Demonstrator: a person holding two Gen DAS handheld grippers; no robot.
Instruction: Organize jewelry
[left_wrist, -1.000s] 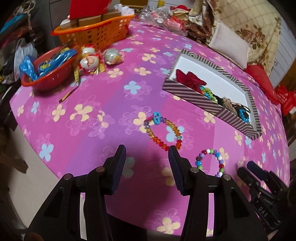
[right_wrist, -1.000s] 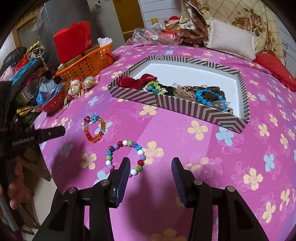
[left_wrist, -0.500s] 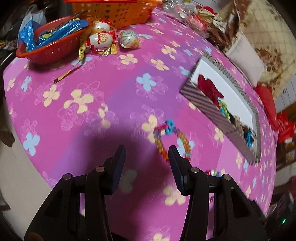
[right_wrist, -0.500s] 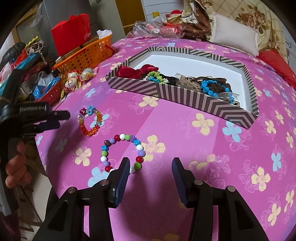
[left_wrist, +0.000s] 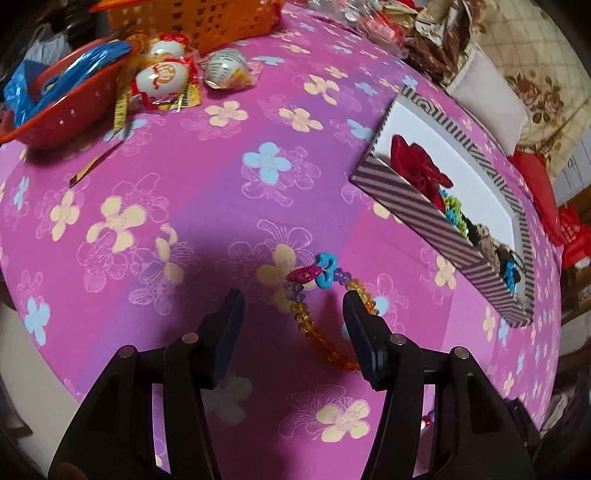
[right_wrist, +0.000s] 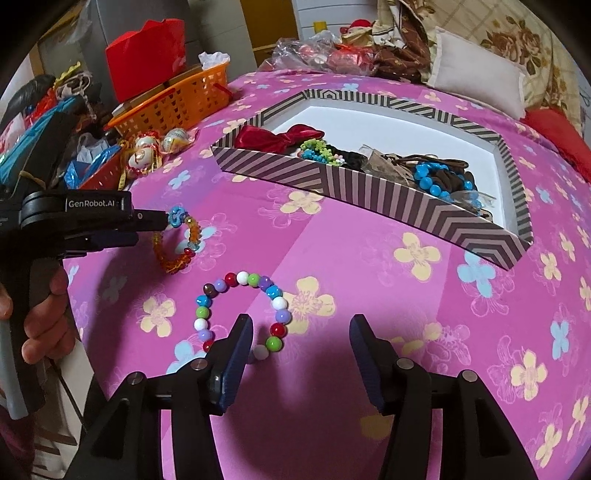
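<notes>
The left gripper (left_wrist: 293, 308) stands released over the amber bead bracelet (left_wrist: 325, 295) on the pink flowered cloth (left_wrist: 184, 192); its jaws have just been opening, one side of the bracelet lying between them untouched. To its right the multicoloured bead bracelet (right_wrist: 240, 310) lies near the right gripper (right_wrist: 301, 332), also released and just widened, its left finger overlapping the loop. Far right sits the striped tray (right_wrist: 369, 192) of jewelry.
</notes>
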